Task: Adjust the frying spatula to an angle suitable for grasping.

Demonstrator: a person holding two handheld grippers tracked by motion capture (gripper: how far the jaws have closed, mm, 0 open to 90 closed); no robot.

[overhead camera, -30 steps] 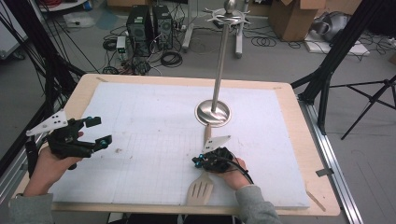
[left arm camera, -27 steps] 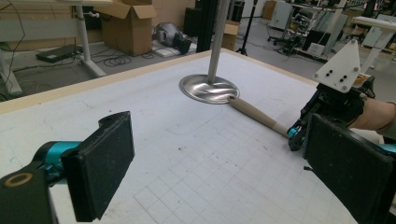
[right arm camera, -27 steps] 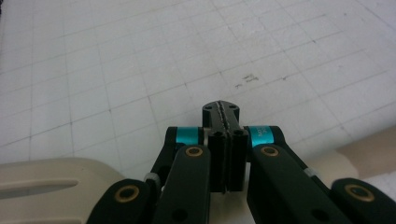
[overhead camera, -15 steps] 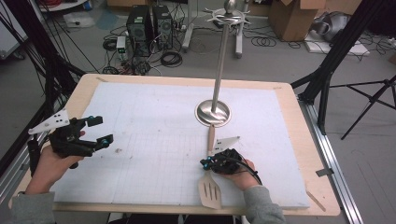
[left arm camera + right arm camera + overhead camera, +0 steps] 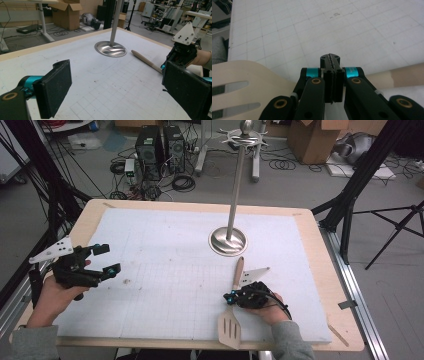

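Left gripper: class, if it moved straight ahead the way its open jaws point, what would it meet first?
Probably the wooden spatula, whose handle lies across the mat ahead of the left gripper; the metal stand is nearby, so depth leaves some doubt.

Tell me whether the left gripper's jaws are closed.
No, the left gripper stands wide open, with bare table between its jaws.

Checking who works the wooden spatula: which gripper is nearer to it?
Right. The right gripper sits shut against the wooden spatula near the table's front edge; whether it grips it is unclear. The left gripper hovers open far off at the left side of the white mat.
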